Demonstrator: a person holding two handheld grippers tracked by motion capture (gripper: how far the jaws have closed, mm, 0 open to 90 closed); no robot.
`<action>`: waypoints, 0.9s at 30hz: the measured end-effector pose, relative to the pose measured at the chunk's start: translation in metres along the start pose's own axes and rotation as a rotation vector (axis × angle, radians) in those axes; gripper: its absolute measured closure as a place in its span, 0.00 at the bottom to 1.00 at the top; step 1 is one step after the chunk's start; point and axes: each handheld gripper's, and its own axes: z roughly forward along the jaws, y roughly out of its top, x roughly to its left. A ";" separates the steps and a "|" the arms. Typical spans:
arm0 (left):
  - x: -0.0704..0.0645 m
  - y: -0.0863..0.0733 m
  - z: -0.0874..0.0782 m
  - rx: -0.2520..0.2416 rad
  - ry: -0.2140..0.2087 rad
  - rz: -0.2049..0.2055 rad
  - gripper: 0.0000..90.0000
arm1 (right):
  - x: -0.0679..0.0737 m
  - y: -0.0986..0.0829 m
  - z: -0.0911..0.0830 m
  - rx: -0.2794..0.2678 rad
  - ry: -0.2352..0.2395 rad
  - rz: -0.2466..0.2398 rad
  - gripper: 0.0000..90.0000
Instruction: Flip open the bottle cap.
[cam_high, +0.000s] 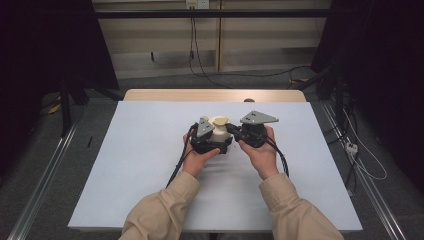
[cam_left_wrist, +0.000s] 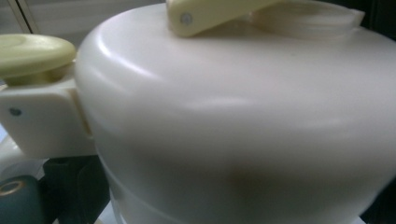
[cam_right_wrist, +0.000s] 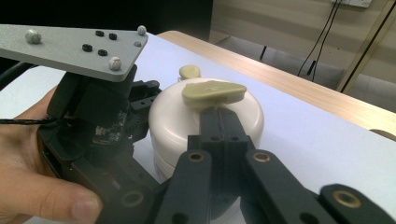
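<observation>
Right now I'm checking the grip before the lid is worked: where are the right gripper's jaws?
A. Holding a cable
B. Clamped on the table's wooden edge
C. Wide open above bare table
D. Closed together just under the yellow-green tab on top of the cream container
D. In the right gripper view the right gripper has its jaws pressed together, their tips right below the yellow-green tab on top of the cream container.

Quick count: one cream pot (cam_high: 218, 134) on the one white table (cam_high: 140, 150), two pale green handles (cam_right_wrist: 213, 91) on it I think (far one's tiny), two grippers, left gripper (cam_high: 204, 135) and right gripper (cam_high: 252, 131), and two hands.
</observation>
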 end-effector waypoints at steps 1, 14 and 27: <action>0.000 0.000 0.000 0.003 -0.001 0.006 0.05 | 0.000 0.000 0.000 -0.001 -0.001 0.002 1.00; 0.000 0.000 0.000 0.004 0.000 0.006 0.05 | 0.000 0.002 0.001 0.004 -0.002 -0.005 1.00; 0.000 0.000 0.000 0.006 0.000 0.009 0.05 | 0.000 0.006 0.002 -0.006 0.001 -0.010 1.00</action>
